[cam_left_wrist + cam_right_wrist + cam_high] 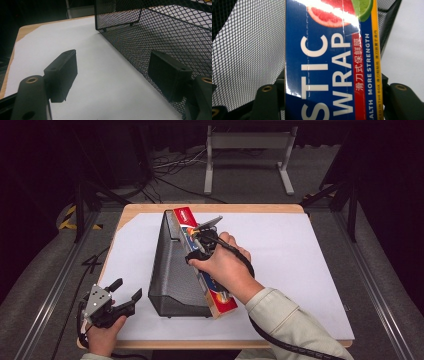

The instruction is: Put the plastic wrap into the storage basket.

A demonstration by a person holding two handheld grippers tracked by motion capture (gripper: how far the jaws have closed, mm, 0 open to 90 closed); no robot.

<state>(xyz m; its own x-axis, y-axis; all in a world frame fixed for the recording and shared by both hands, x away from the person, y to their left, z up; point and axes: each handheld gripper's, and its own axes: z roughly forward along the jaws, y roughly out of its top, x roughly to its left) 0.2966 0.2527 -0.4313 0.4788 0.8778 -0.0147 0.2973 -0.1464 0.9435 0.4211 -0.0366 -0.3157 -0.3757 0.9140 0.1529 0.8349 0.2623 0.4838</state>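
A blue box (332, 65) lettered "WRAP" and "MORE STRENGTH" is pinched between the right tongs (333, 100) over a mesh basket (172, 270), while the left tongs (117, 75) are spread beside it.

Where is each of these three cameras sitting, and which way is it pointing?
High view: above the person's side, looking forward and down on the table; both forearms and hands enter from below.
Left gripper view: on the left gripper, looking along its open fingers at the mesh basket.
Right gripper view: on the right gripper, facing the plastic wrap box between its fingers.
Shared: every view shows the basket.
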